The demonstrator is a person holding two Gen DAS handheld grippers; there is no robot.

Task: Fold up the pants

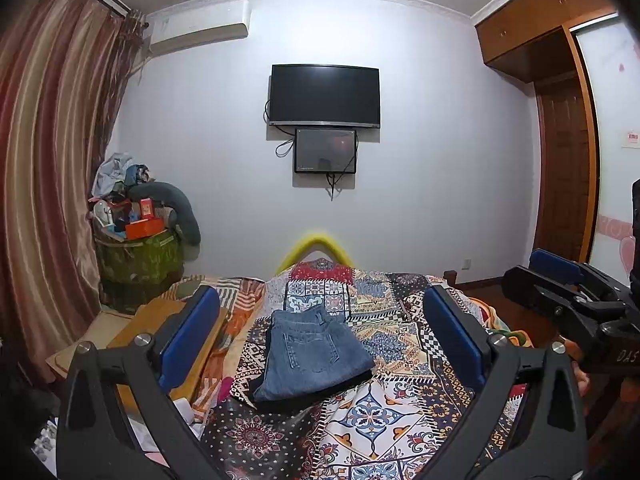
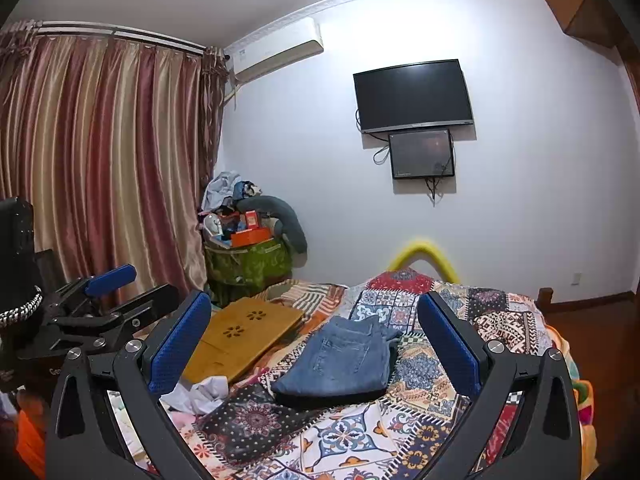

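Folded jeans (image 1: 312,354) flat on the patchwork bedspread (image 1: 380,412), left gripper (image 1: 320,304) spread wide, right gripper (image 2: 314,308) spread wide, both above, nothing held

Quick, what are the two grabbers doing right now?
Left gripper: open, holding nothing, above the folded jeans.
Right gripper: open, holding nothing.

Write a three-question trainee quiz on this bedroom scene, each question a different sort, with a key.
1. True or false: the jeans lie folded on the quilt.
2. What does the left gripper hold? A) jeans B) nothing C) a sock
3. Fill in: the wooden board lies to the ____ of the jeans in the right wrist view.

Key: 1 true; 2 B, both it and the right gripper are open; 3 left.
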